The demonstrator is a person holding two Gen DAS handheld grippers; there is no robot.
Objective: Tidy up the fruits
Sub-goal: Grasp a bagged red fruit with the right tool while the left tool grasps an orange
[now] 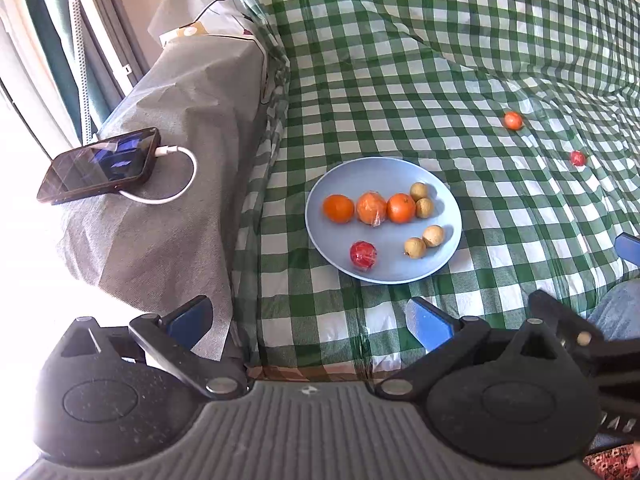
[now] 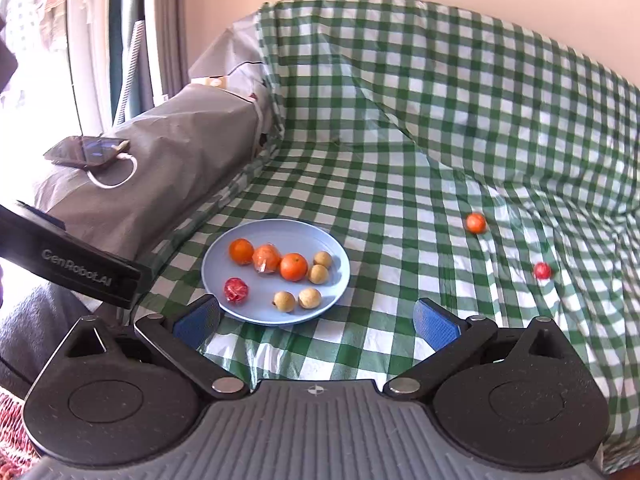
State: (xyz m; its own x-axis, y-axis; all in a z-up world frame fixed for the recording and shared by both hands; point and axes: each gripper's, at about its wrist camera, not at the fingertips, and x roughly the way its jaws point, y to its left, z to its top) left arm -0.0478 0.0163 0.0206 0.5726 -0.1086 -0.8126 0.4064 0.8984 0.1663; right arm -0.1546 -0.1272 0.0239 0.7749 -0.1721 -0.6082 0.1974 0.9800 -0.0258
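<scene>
A blue plate [image 1: 448, 216] [image 2: 280, 232] lies on the green checked cloth. It holds three oranges in a row [image 1: 370, 208] [image 2: 266, 258], several small tan fruits [image 1: 433, 236] [image 2: 310, 298] and one red wrapped fruit [image 1: 363, 256] [image 2: 236, 290]. Off the plate to the right lie a loose orange fruit [image 1: 513, 120] [image 2: 475, 223] and a small red fruit [image 1: 577, 158] [image 2: 542, 270]. My left gripper [image 1: 308, 320] hangs open just short of the plate, holding nothing. My right gripper [image 2: 316, 322] is open too, its left pad by the plate's near rim.
A phone [image 1: 100, 164] [image 2: 86, 152] with a white charging cable rests on a grey covered armrest [image 1: 168, 216] at the left. The cloth rises up a backrest behind. The left gripper's black body [image 2: 80, 272] shows at the right view's left edge. A jeans-clad knee [image 1: 618, 312] sits at right.
</scene>
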